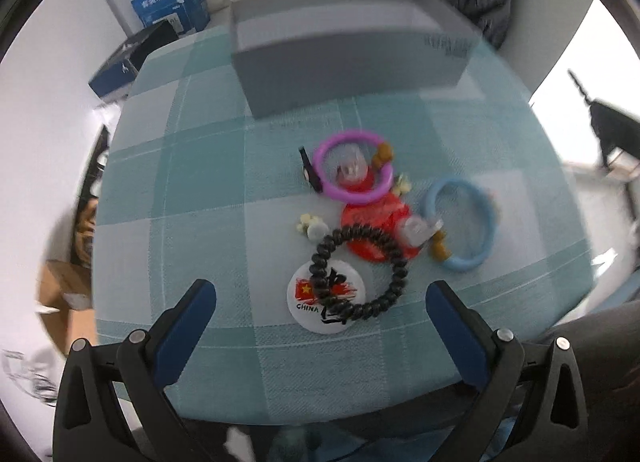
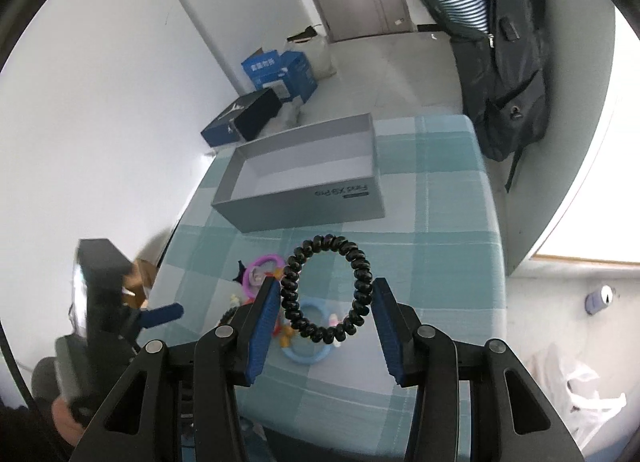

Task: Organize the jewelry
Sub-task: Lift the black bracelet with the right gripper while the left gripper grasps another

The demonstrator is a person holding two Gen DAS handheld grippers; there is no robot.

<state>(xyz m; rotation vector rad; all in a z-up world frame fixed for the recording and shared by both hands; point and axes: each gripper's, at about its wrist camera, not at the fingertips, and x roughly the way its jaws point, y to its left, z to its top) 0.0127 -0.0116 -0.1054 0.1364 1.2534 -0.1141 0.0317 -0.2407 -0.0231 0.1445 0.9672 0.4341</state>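
Note:
My right gripper (image 2: pixel 326 282) is shut on a black spiral hair tie (image 2: pixel 360 262), held by its sides above the checked tablecloth. An open grey box (image 2: pixel 300 181) with a bare white inside stands beyond it. My left gripper (image 1: pixel 320 286) is open above a pile of jewelry and holds nothing. In the pile a second black spiral tie (image 1: pixel 360 270) lies across a white round badge (image 1: pixel 336 322). Around it are a red disc (image 1: pixel 372 217), a pink ring (image 1: pixel 352 169), a blue ring (image 1: pixel 460 221) and small charms. The grey box (image 1: pixel 352 57) is blurred behind them.
The table's near edge (image 1: pixel 320 418) runs just under my left gripper. Blue cartons (image 2: pixel 280 73) and a dark shoe box (image 2: pixel 240 117) sit on the floor past the table. A dark backpack (image 2: pixel 500 41) leans at the far right corner. A cardboard box (image 1: pixel 60 294) is on the floor to the left.

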